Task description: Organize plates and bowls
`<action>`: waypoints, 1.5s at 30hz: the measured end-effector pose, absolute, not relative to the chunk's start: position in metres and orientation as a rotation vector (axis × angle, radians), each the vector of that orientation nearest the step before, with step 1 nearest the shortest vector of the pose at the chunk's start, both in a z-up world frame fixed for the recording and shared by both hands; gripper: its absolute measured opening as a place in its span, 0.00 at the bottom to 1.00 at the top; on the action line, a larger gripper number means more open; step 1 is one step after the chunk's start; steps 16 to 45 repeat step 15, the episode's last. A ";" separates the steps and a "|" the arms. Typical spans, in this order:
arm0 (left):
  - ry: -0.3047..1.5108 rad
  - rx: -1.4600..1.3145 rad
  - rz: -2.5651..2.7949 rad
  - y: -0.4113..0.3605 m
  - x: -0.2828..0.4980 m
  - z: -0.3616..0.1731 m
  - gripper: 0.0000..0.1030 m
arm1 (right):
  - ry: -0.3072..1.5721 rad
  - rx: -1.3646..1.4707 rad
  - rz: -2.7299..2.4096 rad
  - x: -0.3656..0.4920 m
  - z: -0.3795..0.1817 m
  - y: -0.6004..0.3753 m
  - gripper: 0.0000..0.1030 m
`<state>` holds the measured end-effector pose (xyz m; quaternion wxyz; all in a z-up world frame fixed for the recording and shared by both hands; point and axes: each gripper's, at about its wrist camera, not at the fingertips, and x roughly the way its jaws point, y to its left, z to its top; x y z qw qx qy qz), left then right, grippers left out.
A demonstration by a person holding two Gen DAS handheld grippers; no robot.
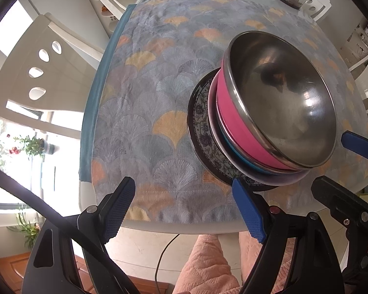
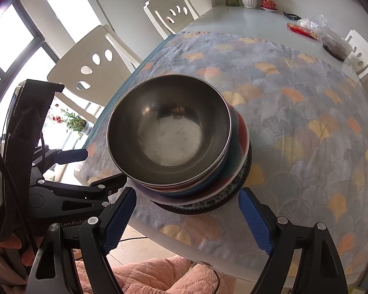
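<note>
Grippers [image 1: 184,208] [image 2: 187,216] angled down, fingers apart, empty.

Daylight floods in from the windows [image 2: 9,46] at nine o'clock, blown out to white in both views. The steel bowl [image 1: 284,103] carries small glare spots and dim reflections. Fisheye bending curves the bench [image 2: 245,22] edges, and dark vignetting rings every corner. Focus is sharp throughout.

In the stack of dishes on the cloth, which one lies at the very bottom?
The dark-rimmed floral plate. It lies flat on the cloth; the pink-sided steel bowl and the other bowls are nested above it.
</note>
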<state>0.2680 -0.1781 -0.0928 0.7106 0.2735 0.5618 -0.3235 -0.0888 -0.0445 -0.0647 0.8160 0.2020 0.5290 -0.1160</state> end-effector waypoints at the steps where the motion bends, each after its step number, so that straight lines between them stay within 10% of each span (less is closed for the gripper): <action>1: 1.252 0.605 -0.718 -0.178 0.268 -0.093 0.78 | 1.129 0.432 -0.248 -0.089 -0.065 -0.044 0.81; 45: 1.275 0.613 -0.702 -0.176 0.269 -0.101 0.78 | 1.137 0.440 -0.254 -0.090 -0.066 -0.044 0.81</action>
